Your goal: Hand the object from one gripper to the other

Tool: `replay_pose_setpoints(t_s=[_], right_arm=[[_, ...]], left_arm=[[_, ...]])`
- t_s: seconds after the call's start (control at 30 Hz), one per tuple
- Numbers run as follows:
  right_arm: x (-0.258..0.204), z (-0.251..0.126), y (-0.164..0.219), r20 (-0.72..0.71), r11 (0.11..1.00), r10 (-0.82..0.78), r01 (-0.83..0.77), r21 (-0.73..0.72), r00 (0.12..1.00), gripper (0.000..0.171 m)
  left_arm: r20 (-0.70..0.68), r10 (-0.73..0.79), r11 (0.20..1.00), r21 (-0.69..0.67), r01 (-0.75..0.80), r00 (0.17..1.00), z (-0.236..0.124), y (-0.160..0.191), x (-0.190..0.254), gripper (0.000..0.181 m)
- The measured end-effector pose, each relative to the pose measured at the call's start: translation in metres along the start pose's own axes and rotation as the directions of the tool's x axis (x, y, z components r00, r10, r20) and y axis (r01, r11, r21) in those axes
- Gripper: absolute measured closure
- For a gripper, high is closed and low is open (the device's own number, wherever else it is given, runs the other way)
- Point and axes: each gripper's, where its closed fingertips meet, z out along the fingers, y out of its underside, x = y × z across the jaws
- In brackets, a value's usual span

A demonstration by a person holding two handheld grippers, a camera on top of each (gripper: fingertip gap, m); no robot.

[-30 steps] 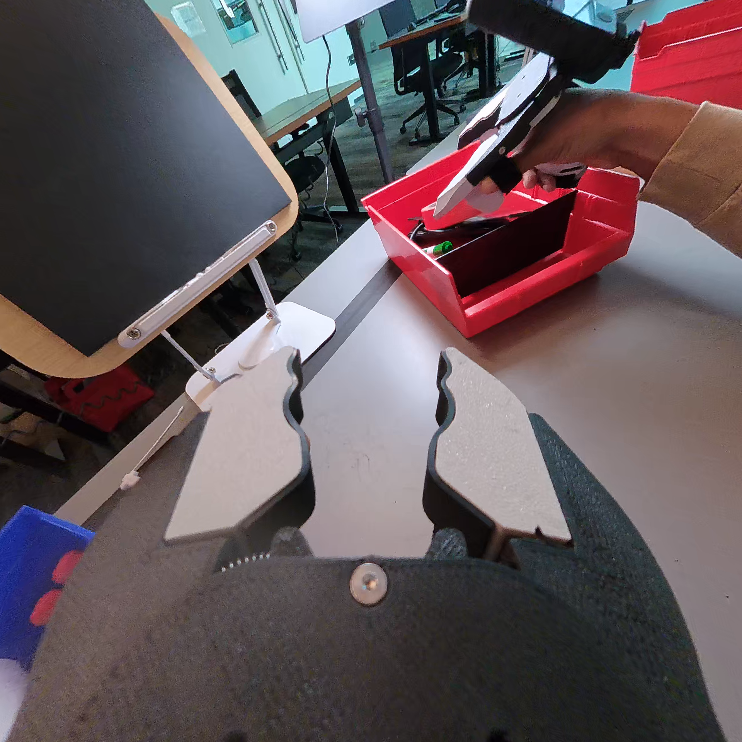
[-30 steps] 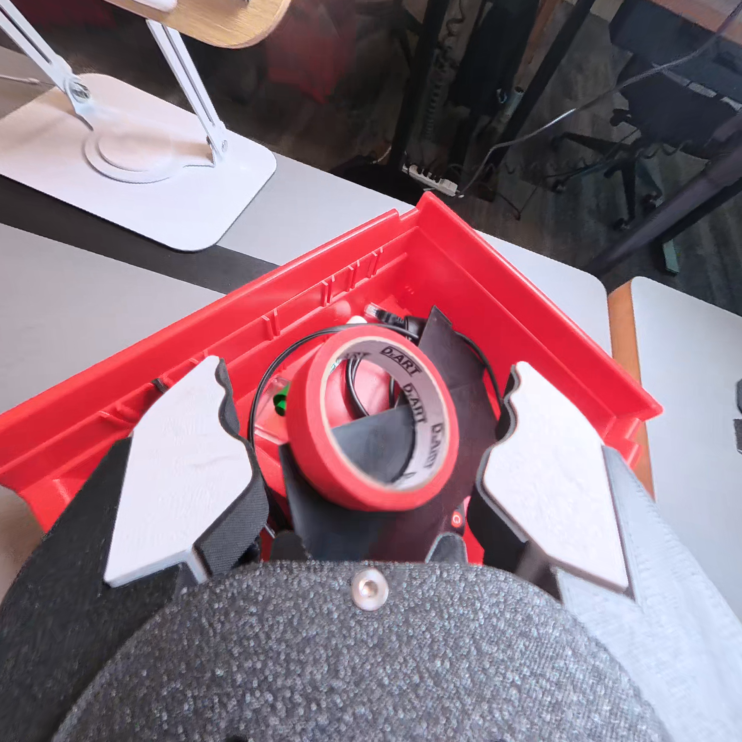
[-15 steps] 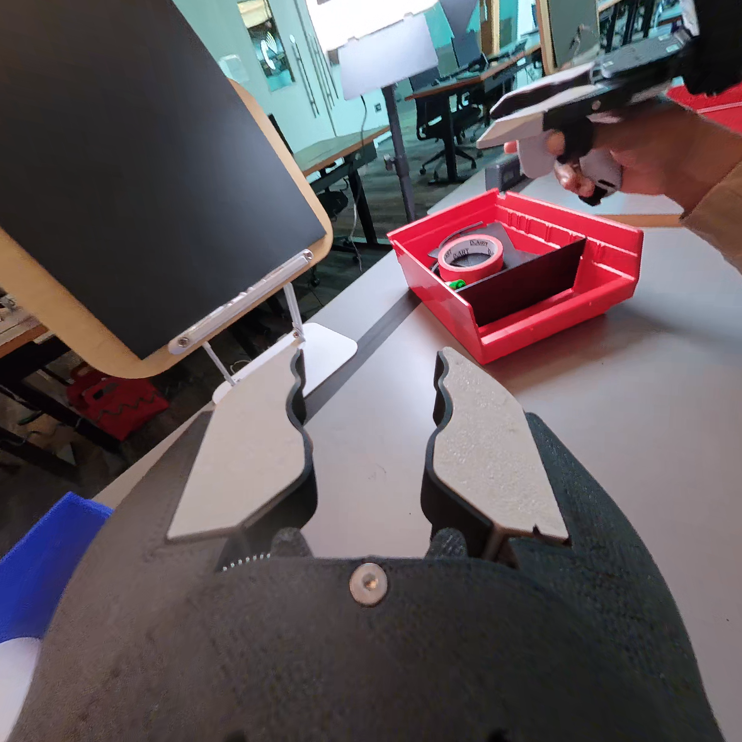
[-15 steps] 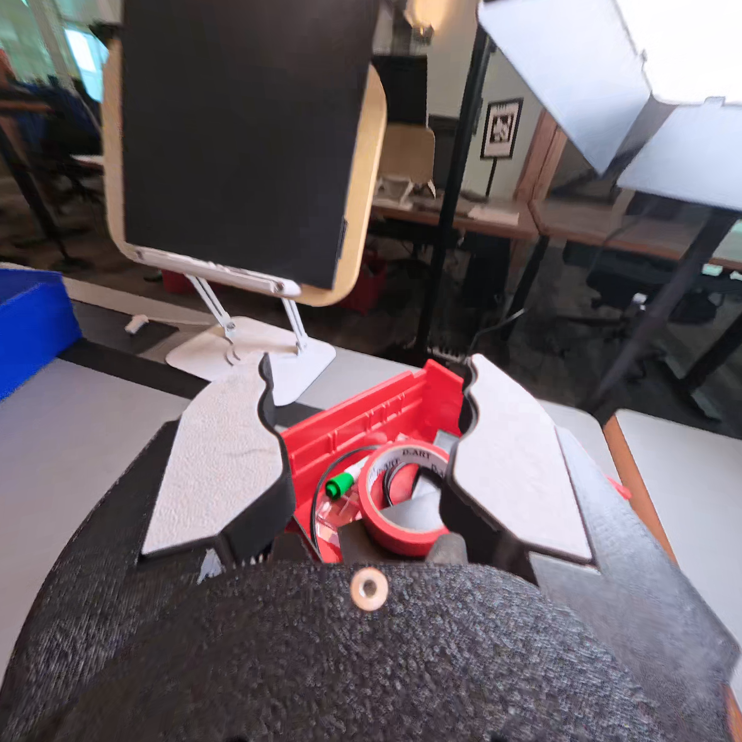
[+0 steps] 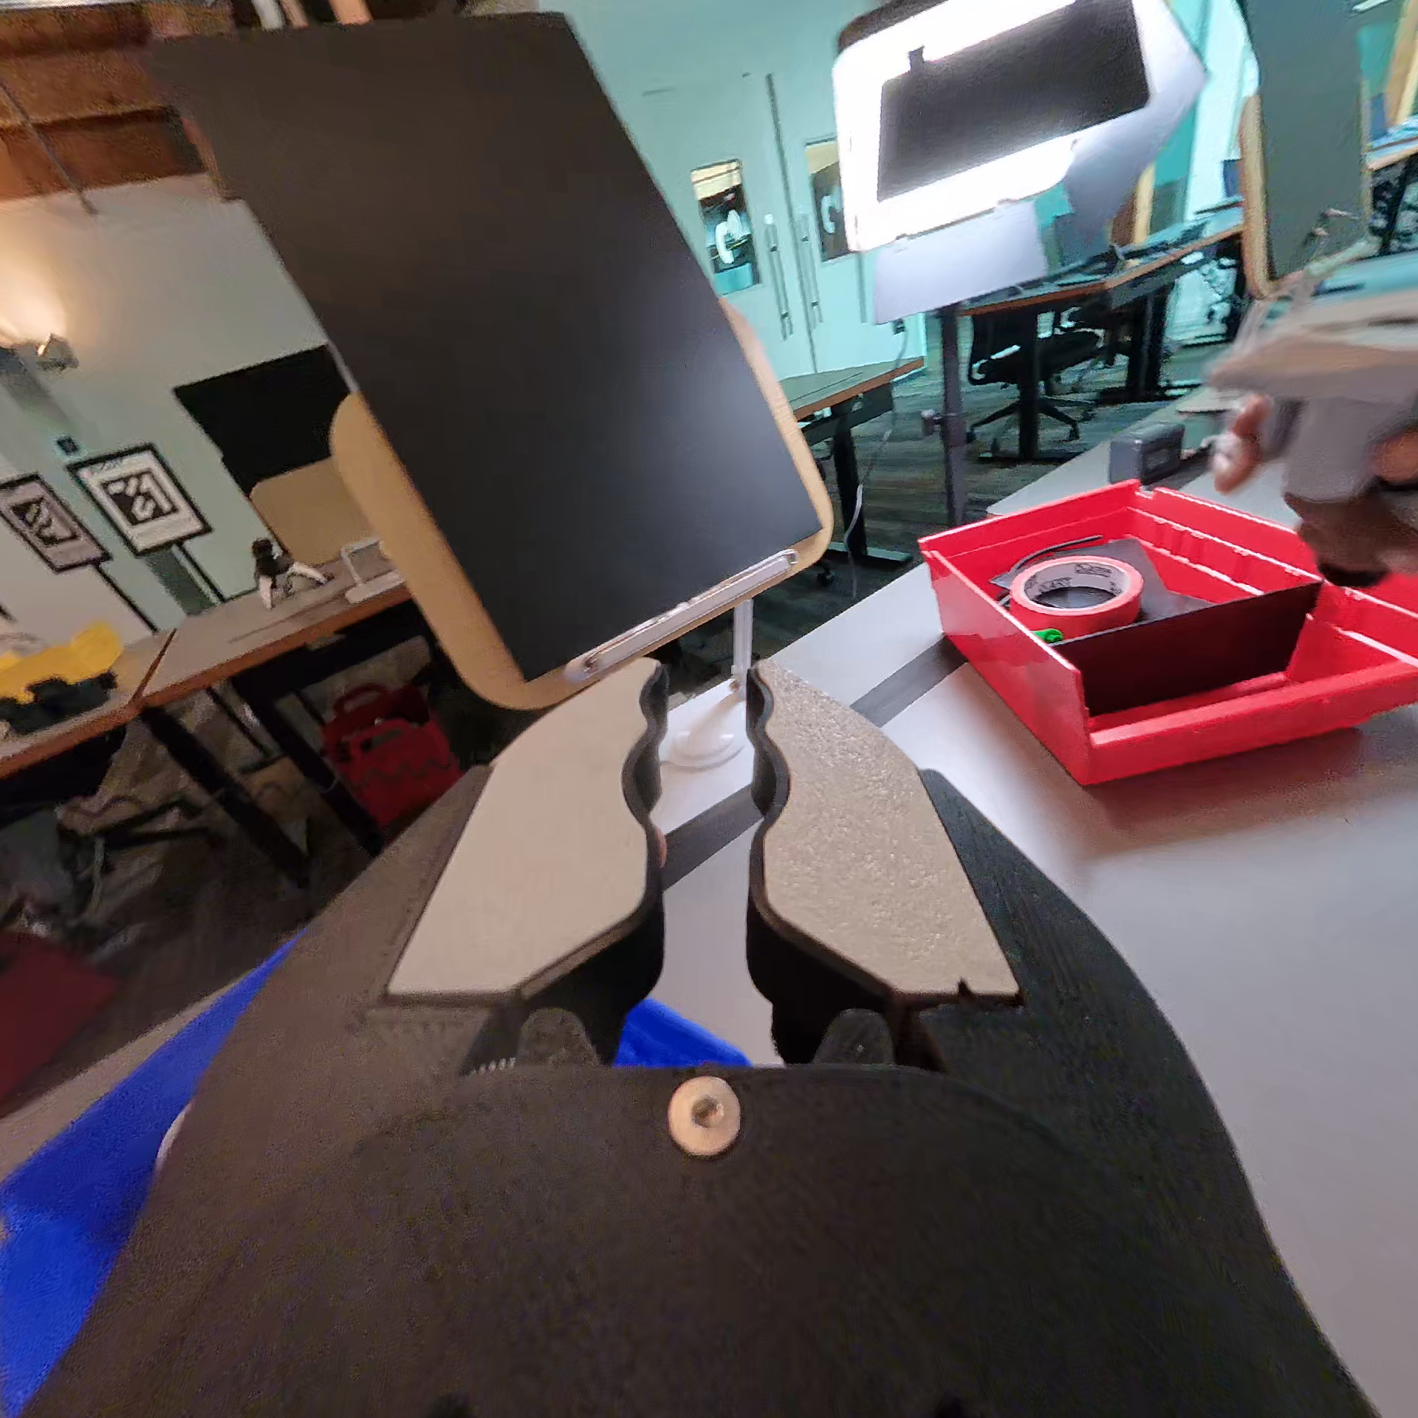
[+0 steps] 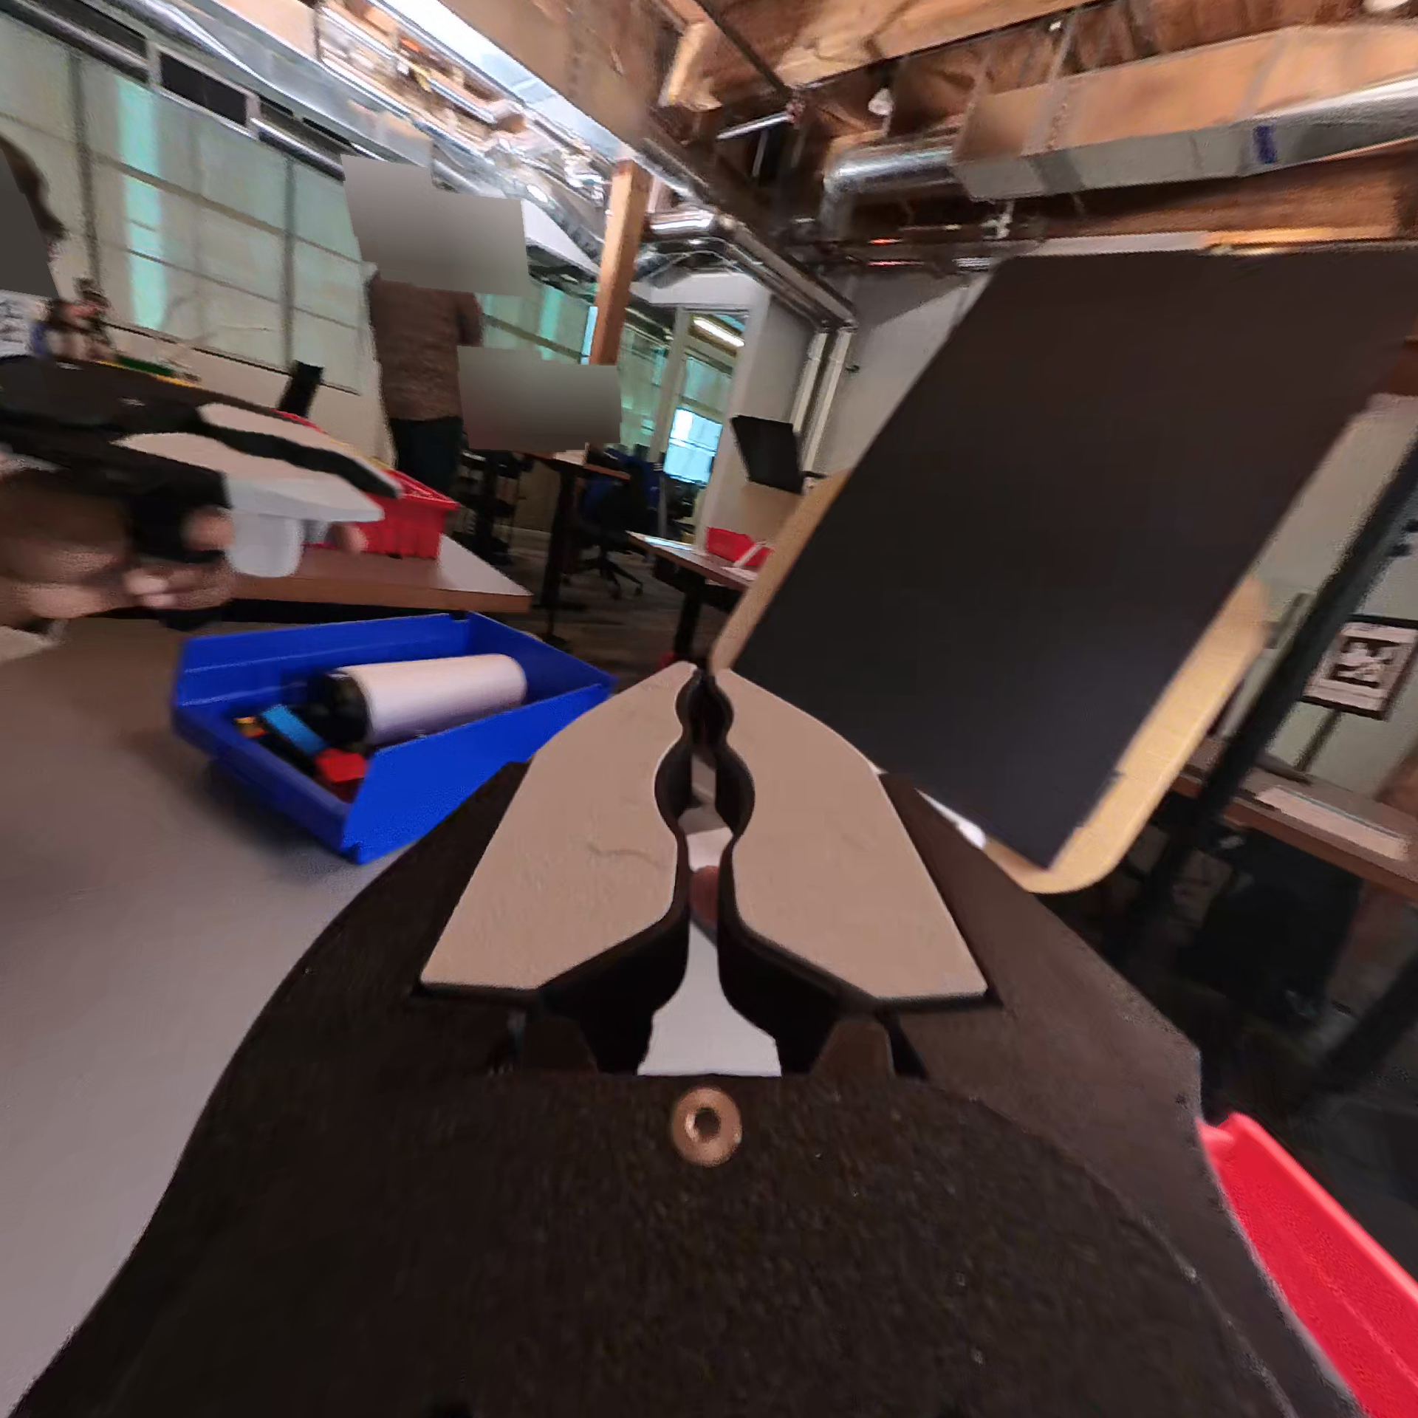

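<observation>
A red tape roll (image 5: pixel 1074 595) lies in the red bin (image 5: pixel 1151 737) on the grey table, right of centre in the left wrist view. My left gripper (image 5: pixel 702 683) is raised over the table with its fingers a narrow gap apart and nothing between them. My right gripper (image 6: pixel 702 679) is shut with its pads together and nothing in them. It shows blurred above the red bin in the left wrist view (image 5: pixel 1258 361). My left gripper also shows at the left of the right wrist view (image 6: pixel 368 491), held in a hand.
A black board on a white stand (image 5: pixel 499 345) rises at the table's far edge, close ahead of both grippers; it also shows in the right wrist view (image 6: pixel 1074 537). A blue bin (image 6: pixel 384 775) holds a white cylinder (image 6: pixel 430 690) and small items. Desks and chairs stand beyond.
My right gripper rose out of the red bin and its pads came together on air; the tape roll stayed in the bin. My left gripper's fingers narrowed and its view tilted upward.
</observation>
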Motion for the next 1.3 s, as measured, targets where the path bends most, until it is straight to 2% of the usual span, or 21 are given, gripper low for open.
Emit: replay_pose_setpoints(t_s=[0.07, 0.13, 0.27, 0.33, 0.47, 0.57, 0.63, 0.7, 0.8, 1.0, 1.17, 1.3], right_arm=[[-0.029, 0.004, 0.007, 0.069, 0.998, 0.066, -0.065, -0.025, 0.995, 0.171], [-0.05, 0.003, 0.025, 0.093, 0.99, 0.13, -0.123, -0.074, 0.987, 0.171], [-0.059, -0.006, 0.08, 0.023, 0.962, 0.254, -0.251, -0.107, 0.967, 0.171], [-0.053, -0.005, 0.108, -0.035, 0.943, 0.311, -0.313, -0.109, 0.95, 0.171], [-0.065, 0.0, 0.131, -0.044, 0.939, 0.315, -0.318, -0.133, 0.948, 0.169], [-0.083, 0.002, 0.138, 0.0, 0.952, 0.256, -0.252, -0.174, 0.967, 0.171], [-0.091, 0.004, 0.143, 0.018, 0.951, 0.242, -0.234, -0.2, 0.97, 0.171], [-0.094, 0.005, 0.149, 0.022, 0.945, 0.248, -0.238, -0.223, 0.968, 0.171], [-0.093, 0.004, 0.156, 0.01, 0.936, 0.252, -0.241, -0.255, 0.968, 0.171], [-0.075, 0.0, 0.152, -0.029, 0.933, 0.255, -0.254, -0.255, 0.966, 0.171], [-0.073, 0.0, 0.163, -0.052, 0.896, 0.338, -0.338, -0.287, 0.94, 0.171], [-0.083, 0.002, 0.169, -0.026, 0.894, 0.325, -0.316, -0.318, 0.945, 0.171]], left_arm=[[0.046, -0.045, 0.999, 0.011, 0.044, 0.998, -0.01, -0.001, -0.022, 0.167], [0.098, -0.086, 0.995, 0.053, 0.081, 0.991, -0.023, -0.002, -0.047, 0.18], [0.158, -0.166, 0.985, 0.072, 0.156, 0.973, -0.042, 0.009, -0.087, 0.181], [0.205, -0.169, 0.985, -0.001, 0.173, 0.964, -0.046, 0.028, -0.103, 0.181], [0.332, -0.12, 0.921, -0.315, 0.231, 0.935, -0.052, 0.099, -0.131, 0.176], [0.401, -0.109, 0.81, -0.495, 0.315, 0.91, -0.063, 0.153, -0.145, 0.151], [0.405, -0.197, 0.717, -0.562, 0.413, 0.893, -0.063, 0.183, -0.139, 0.124], [0.412, -0.241, 0.628, -0.625, 0.465, 0.879, -0.061, 0.208, -0.13, 0.109], [0.462, -0.146, 0.54, -0.704, 0.461, 0.875, -0.062, 0.239, -0.128, 0.095], [0.487, 0.111, 0.426, -0.811, 0.402, 0.866, -0.069, 0.267, -0.134, 0.088], [0.508, 0.125, 0.406, -0.81, 0.423, 0.852, -0.069, 0.275, -0.139, 0.088], [0.479, 0.178, 0.408, -0.831, 0.378, 0.86, -0.072, 0.278, -0.146, 0.095]])
